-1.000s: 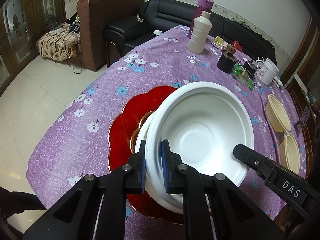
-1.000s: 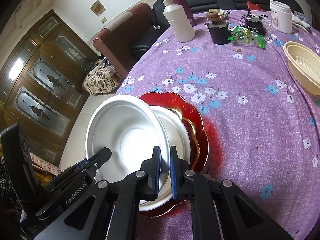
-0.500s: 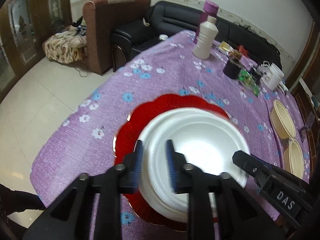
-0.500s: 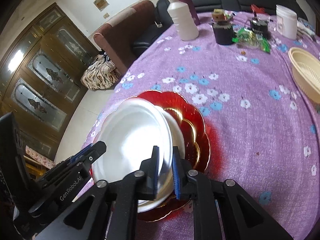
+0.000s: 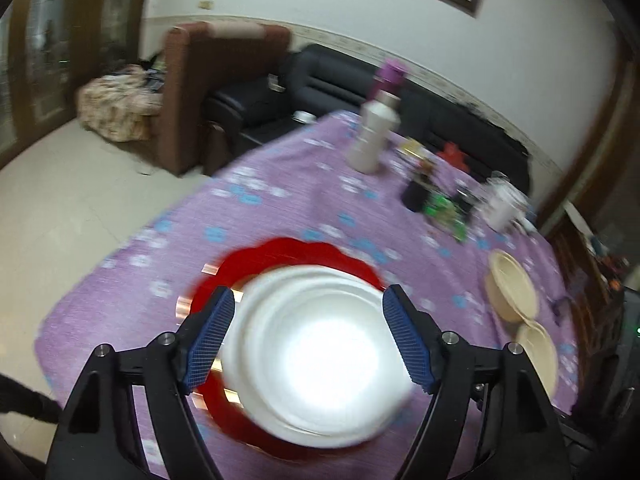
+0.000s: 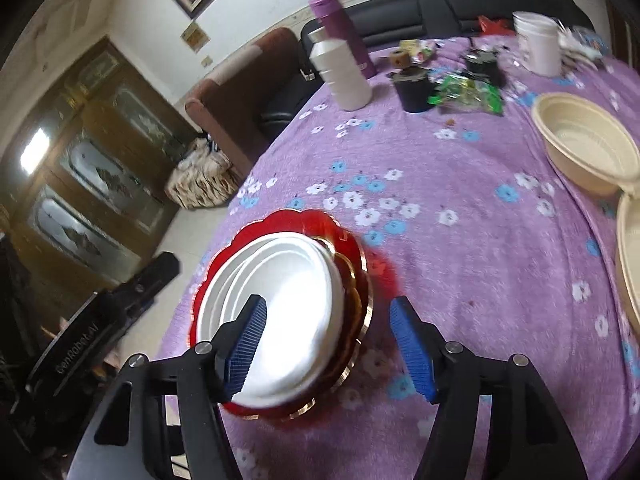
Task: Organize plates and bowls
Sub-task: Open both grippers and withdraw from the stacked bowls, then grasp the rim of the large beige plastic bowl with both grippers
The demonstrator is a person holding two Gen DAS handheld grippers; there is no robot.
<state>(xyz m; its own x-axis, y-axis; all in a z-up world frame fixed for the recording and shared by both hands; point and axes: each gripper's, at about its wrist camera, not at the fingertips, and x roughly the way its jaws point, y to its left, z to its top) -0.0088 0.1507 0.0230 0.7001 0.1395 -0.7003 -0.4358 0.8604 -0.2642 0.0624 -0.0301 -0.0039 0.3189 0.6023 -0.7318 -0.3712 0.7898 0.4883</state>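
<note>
A white bowl (image 5: 316, 356) sits nested on another white dish atop a red scalloped plate (image 5: 280, 252) on the purple flowered tablecloth. The stack also shows in the right wrist view, the white bowl (image 6: 288, 304) over the red plate (image 6: 360, 280). My left gripper (image 5: 310, 340) is open and empty above the bowl, jaws wide to either side of it. My right gripper (image 6: 332, 344) is open and empty, just above the stack's right edge. Two cream bowls (image 6: 584, 148) lie at the table's right side.
At the far end stand a white bottle (image 6: 344, 76), a purple flask (image 6: 340, 24), a black cup (image 6: 416, 92), green wrappers (image 6: 468, 92) and a white tub (image 6: 540, 44). Sofas and a wooden cabinet lie beyond the table's left edge.
Both grippers have let go of the white bowl's rim, opened wide and drawn back and up. The bowl now rests flat on the stack.
</note>
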